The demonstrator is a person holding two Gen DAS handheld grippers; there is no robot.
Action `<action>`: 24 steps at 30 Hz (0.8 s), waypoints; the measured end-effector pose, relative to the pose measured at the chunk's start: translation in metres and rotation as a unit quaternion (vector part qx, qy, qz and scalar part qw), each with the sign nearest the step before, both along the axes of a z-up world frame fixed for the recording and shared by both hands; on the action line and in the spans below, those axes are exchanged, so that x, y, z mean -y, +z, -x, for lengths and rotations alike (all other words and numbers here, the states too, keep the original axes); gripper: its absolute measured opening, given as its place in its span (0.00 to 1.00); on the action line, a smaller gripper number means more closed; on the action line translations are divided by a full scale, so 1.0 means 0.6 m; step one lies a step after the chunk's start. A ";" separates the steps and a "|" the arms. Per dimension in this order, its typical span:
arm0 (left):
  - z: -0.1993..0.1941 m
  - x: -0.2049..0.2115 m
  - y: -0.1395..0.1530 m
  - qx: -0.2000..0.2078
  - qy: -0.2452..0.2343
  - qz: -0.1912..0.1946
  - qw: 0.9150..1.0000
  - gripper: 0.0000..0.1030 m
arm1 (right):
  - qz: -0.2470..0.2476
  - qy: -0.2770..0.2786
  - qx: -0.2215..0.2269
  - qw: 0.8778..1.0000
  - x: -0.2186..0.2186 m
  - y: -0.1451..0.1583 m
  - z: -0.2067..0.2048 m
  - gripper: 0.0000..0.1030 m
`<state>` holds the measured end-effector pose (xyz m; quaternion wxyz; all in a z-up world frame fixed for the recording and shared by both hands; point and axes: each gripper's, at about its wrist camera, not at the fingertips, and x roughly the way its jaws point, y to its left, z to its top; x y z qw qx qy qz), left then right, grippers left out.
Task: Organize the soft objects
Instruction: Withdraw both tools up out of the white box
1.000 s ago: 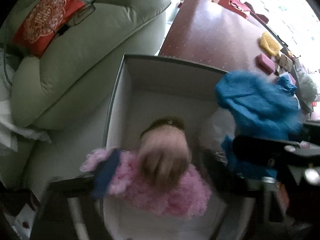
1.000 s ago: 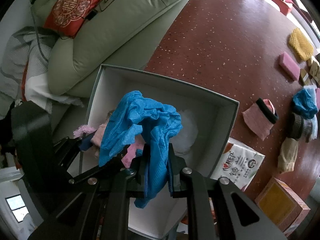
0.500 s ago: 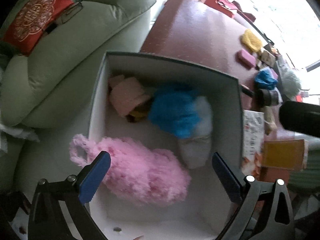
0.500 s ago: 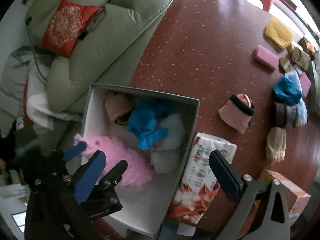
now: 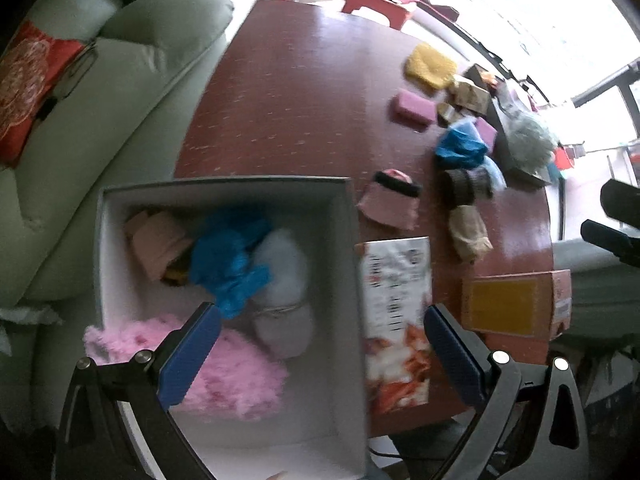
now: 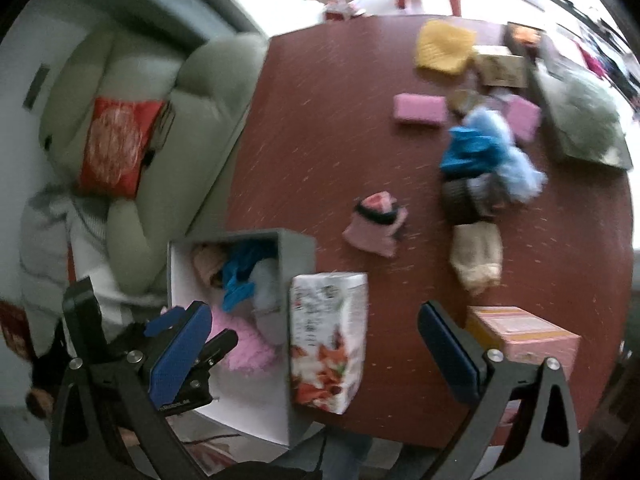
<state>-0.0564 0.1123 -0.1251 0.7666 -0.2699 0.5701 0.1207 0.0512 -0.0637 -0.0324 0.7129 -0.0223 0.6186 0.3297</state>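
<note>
Both grippers have pulled up and away from the open white cardboard box (image 5: 344, 248) since half a second ago, so more of the round red-brown worktop (image 6: 320, 128) shows. The crumpled blue cloth (image 5: 228, 260) lies inside the box, touching a pale grey fluffy item (image 5: 284, 280) and a peach fabric piece (image 5: 158, 240), with a fluffy pink plush (image 5: 236, 376) nearer the box's front wall. The left gripper (image 5: 320, 356) hangs spread and empty above the box; the right gripper (image 6: 312, 352) is likewise spread, holding nothing. The drop-off step looks finished, and the fetch of another soft item is in hand. Near the worktop's right edge wait a pink pouch with a black band (image 6: 376, 224), a beige sock (image 6: 476, 260) and a blue bundle (image 6: 472, 152). The next move probably calls for reaching past the printed tissue pack (image 6: 328, 336) to the pouch, which sits nearest the box.
</note>
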 end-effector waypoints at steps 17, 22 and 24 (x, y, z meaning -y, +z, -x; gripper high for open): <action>-0.133 0.076 0.048 -0.005 0.012 0.013 1.000 0.99 | -0.023 -0.129 0.011 0.991 0.207 0.028 -0.145 1.00; -0.179 0.089 0.050 -0.022 0.028 0.002 0.999 0.99 | -0.022 -0.142 0.007 0.990 0.236 0.022 -0.185 1.00; -0.198 0.093 0.049 -0.033 0.029 -0.009 0.999 0.99 | -0.018 -0.144 0.007 0.989 0.246 0.017 -0.202 1.00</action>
